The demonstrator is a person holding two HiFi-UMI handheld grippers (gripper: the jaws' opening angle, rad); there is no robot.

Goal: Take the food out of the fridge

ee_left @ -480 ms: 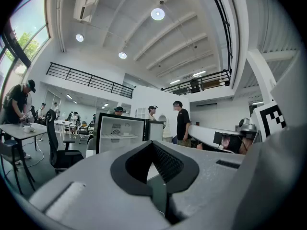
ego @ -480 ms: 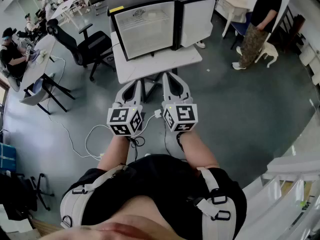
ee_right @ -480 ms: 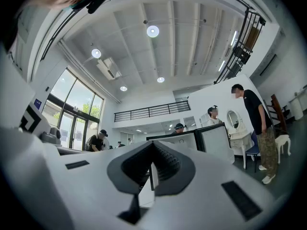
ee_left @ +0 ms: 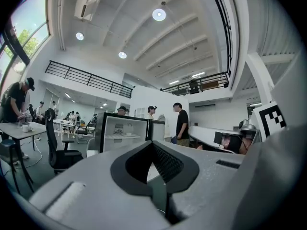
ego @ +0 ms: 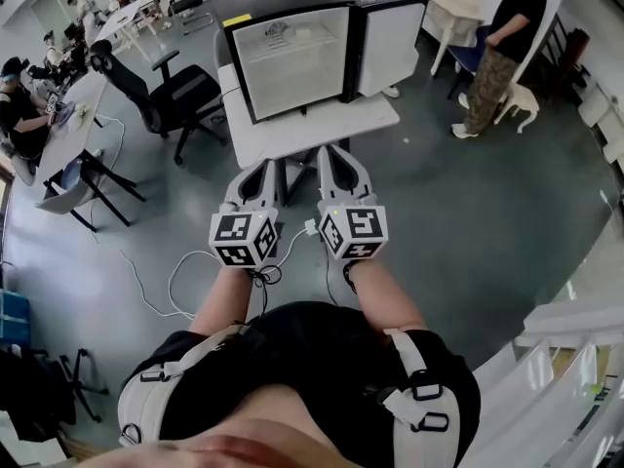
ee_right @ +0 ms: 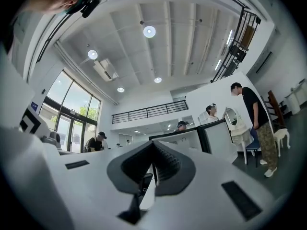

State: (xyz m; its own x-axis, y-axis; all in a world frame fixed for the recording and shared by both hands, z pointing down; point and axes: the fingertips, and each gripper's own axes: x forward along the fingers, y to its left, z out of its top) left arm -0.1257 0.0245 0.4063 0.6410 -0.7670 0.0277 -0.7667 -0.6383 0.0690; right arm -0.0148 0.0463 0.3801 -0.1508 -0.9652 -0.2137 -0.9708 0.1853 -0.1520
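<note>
A small black fridge (ego: 292, 57) stands on a white table (ego: 312, 130), its door (ego: 390, 42) swung open to the right. Its white inside has a shelf (ee_left: 123, 137) with small pale items too far off to make out. Both grippers are held side by side in front of the table, short of its near edge and pointing at the fridge. My left gripper (ego: 259, 167) (ee_left: 153, 145) is shut with nothing in it. My right gripper (ego: 331, 154) (ee_right: 153, 145) is shut and empty too.
A black office chair (ego: 171, 91) stands left of the table, beside a desk (ego: 73, 125) with seated people. A person (ego: 502, 47) stands to the right of the fridge door. Cables (ego: 185, 271) lie on the grey floor near my feet.
The head view has shifted slightly, so the fridge and table sit a little further right. Both grippers stay side by side and shut.
</note>
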